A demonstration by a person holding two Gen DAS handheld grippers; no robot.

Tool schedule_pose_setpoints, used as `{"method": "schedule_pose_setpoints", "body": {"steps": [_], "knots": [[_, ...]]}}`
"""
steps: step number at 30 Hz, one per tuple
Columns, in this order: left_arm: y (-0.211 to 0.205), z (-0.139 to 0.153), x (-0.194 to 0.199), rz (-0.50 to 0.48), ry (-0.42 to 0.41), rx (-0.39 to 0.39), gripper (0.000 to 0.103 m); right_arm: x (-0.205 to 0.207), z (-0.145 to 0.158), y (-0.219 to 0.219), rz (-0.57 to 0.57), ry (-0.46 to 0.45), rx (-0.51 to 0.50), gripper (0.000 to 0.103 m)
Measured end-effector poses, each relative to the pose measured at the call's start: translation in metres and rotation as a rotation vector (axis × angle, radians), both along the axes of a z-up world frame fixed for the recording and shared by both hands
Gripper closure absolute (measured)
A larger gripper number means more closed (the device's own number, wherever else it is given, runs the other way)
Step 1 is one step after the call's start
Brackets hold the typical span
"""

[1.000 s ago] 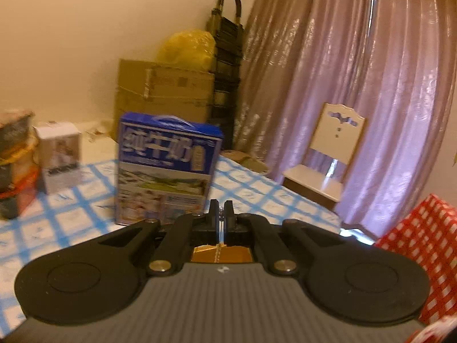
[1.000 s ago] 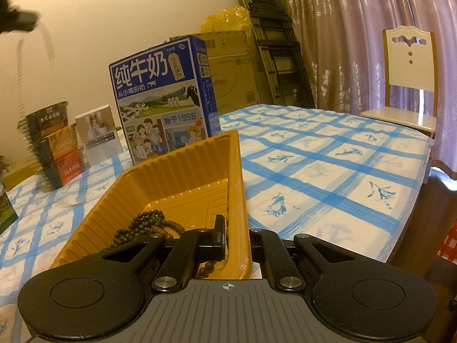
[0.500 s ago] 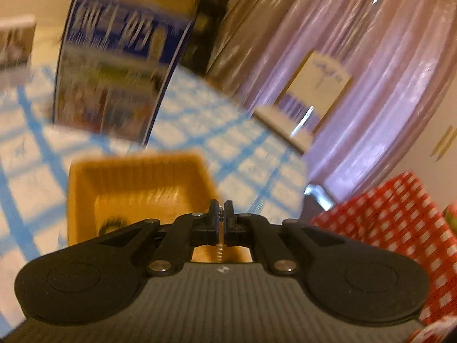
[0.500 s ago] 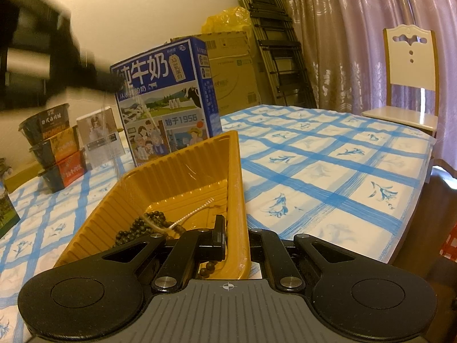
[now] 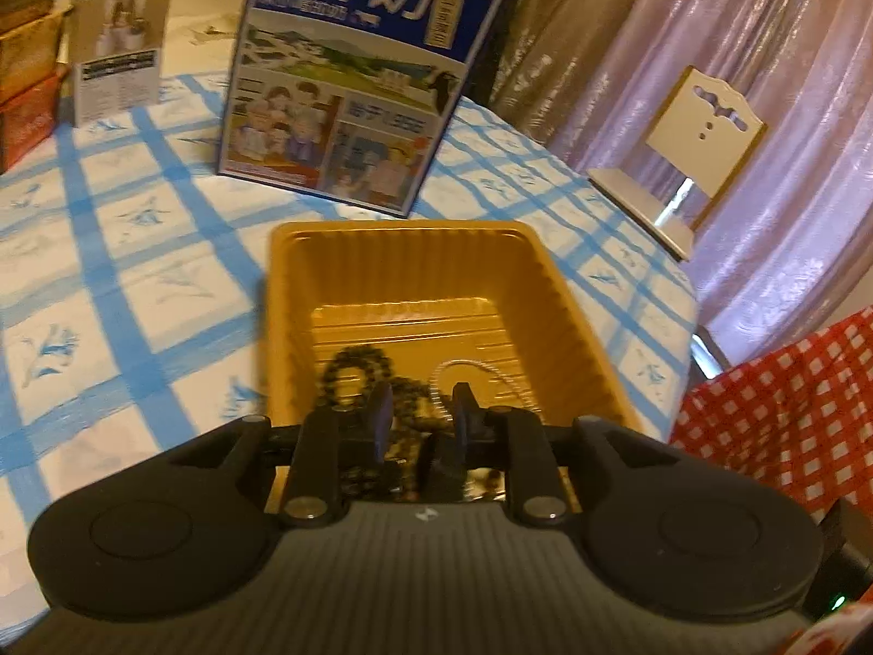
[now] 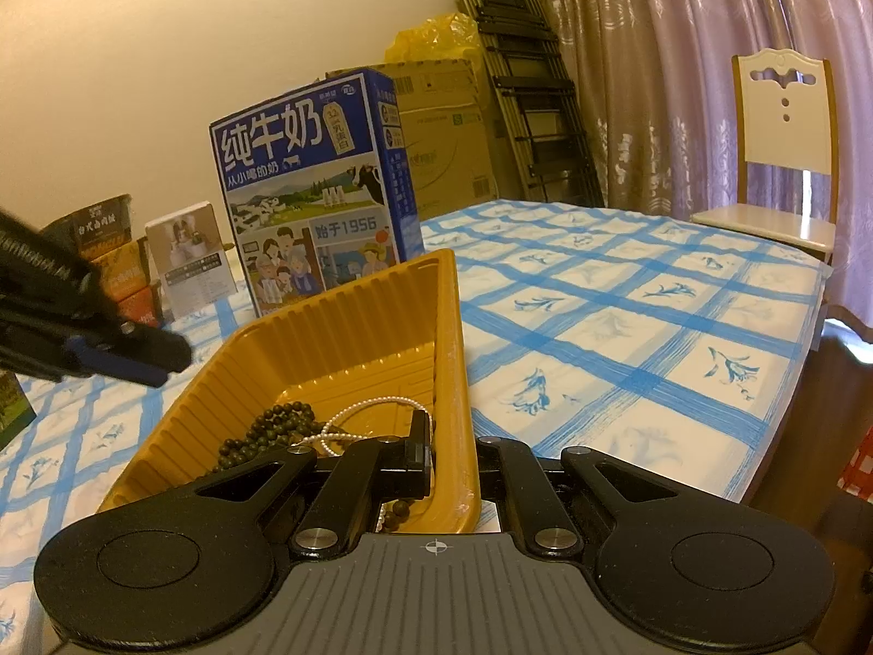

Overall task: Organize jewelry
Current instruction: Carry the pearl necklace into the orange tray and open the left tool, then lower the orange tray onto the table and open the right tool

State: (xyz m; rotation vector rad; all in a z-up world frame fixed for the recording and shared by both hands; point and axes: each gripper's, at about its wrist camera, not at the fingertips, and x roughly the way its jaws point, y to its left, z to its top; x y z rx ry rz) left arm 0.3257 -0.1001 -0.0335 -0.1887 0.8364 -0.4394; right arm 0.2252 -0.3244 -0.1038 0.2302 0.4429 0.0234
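An orange plastic tray point(image 5: 414, 256) point(image 6: 349, 327) sits on the blue-checked tablecloth. Inside lie a dark bead string point(image 5: 354, 371) point(image 6: 262, 431) and a white pearl string point(image 5: 480, 376) point(image 6: 371, 409). My left gripper point(image 5: 420, 415) hovers over the tray's near end, jaws open and empty; it also shows at the left of the right wrist view point(image 6: 136, 355). My right gripper point(image 6: 453, 453) is shut on the tray's right wall near the corner, one finger inside, one outside.
A blue milk carton box point(image 5: 354, 76) point(image 6: 316, 185) stands just behind the tray. A small white box point(image 5: 117, 49) and stacked bowls point(image 6: 109, 251) are to the left. A white chair point(image 6: 780, 153), curtains, cardboard boxes and a red checked cloth point(image 5: 780, 409) lie beyond the table.
My left gripper tilted down over the tray, opened, and the pearl string now lies in the tray. My right gripper kept its hold on the tray wall.
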Motion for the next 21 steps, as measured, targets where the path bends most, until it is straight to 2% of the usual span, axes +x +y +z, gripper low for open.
{"method": "schedule_pose_setpoints", "body": {"steps": [7,21], "knots": [[0.030,-0.004,-0.015,0.068,-0.011,0.024,0.079,0.001,0.000,0.000,-0.008,0.004,-0.010,0.097],[0.107,-0.011,-0.051,0.258,0.009,0.001,0.075,0.021,0.002,0.027,-0.077,0.035,-0.015,0.098]]}}
